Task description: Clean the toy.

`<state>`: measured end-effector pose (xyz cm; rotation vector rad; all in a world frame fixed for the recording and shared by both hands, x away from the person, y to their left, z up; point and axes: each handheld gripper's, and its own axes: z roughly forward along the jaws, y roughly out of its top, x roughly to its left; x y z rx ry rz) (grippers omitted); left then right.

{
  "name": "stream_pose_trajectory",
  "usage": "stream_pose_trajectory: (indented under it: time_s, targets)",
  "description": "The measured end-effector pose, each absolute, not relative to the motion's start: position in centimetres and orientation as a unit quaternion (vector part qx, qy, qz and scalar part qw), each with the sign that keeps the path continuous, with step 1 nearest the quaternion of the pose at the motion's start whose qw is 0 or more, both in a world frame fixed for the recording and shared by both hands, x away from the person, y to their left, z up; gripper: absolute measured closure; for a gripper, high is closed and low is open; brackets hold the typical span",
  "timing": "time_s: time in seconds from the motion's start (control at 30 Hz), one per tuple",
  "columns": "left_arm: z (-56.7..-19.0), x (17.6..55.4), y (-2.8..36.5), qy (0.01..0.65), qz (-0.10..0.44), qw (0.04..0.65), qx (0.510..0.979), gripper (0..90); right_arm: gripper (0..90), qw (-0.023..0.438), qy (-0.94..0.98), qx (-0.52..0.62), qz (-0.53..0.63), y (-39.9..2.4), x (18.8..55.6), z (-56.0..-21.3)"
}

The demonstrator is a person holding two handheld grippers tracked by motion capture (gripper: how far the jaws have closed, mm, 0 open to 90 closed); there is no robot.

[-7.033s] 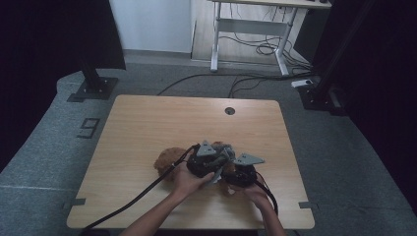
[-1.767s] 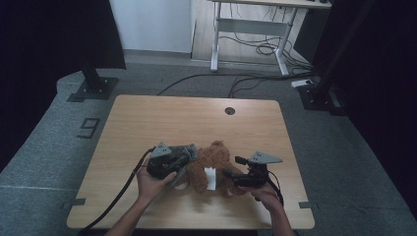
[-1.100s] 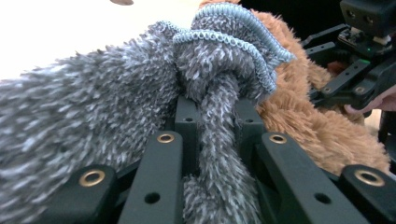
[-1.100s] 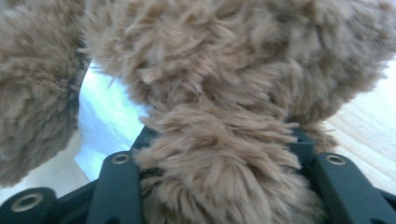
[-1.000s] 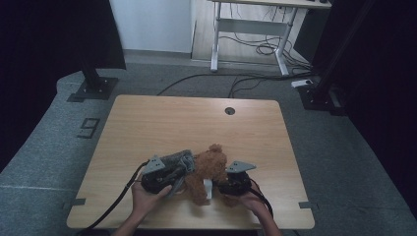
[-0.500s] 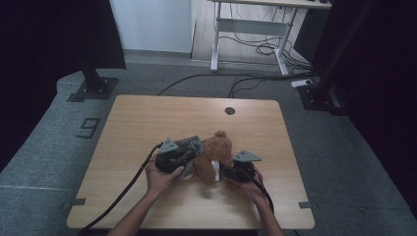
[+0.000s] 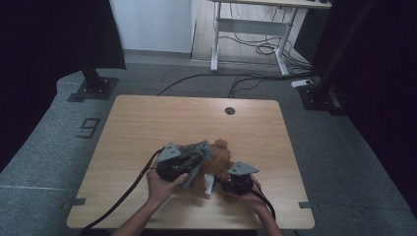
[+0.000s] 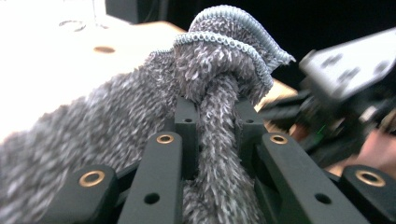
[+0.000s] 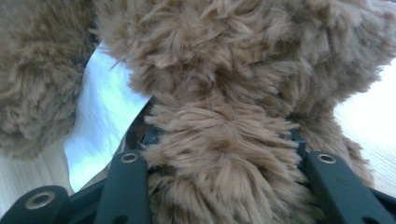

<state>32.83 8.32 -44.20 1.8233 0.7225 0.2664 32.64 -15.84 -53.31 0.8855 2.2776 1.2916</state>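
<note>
Light wooden desk [image 7: 147,128], dark room. Shaggy brown plush teddy bear [image 7: 216,164] near front edge: soft, light. Left gripper [image 8: 212,126] fingers pinching fuzzy grey knitted scarf [image 8: 219,70]; right gripper [image 9: 219,140] fingers clamping a plush limb. Grab thick limbs; pile compresses, may slip.

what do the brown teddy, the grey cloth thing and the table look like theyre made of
Brown plush teddy bear: looks like synthetic plush, with long, shaggy, matte tufts. Grey fuzzy knitted garment: seems a soft pile knit, likely chenille or fleece yarn, with short fuzzy fibres and a looped, ribbed edge. Light wooden table: wood-grain top, probably laminate or veneer; smooth, with a faint sheen and rounded corners.
</note>
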Motion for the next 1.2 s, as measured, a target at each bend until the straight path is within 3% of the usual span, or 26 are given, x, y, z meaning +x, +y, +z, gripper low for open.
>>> stream_pose_trajectory:
  time_s: [0.13,0.23,0.4,0.77,1.07,1.2]
  targets:
    - [-45.7,34.3,4.4,0.305,0.114,0.503,0.801,75.6,53.0,0.184,0.806,0.320,0.463,-16.1,32.8,-53.3]
    - [-47.3,35.0,4.8,0.319,0.100,0.507,0.794,75.7,54.0,0.187,0.808,0.323,0.456,-16.3,32.9,-53.4]
    - [-47.2,34.2,8.3,0.339,0.137,0.505,0.782,76.0,54.7,0.180,0.806,0.327,0.460,-16.5,33.1,-53.4]
    - [-48.5,33.4,19.3,0.418,0.158,0.520,0.728,76.3,55.0,0.176,0.805,0.327,0.463,-16.5,33.1,-53.4]
    - [-51.3,34.7,22.4,0.481,0.149,0.483,0.716,76.4,55.2,0.176,0.806,0.326,0.463,-16.5,33.1,-53.4]
    - [-49.3,34.1,21.7,0.458,0.157,0.509,0.711,76.6,55.5,0.175,0.806,0.327,0.462,-16.6,33.2,-53.5]
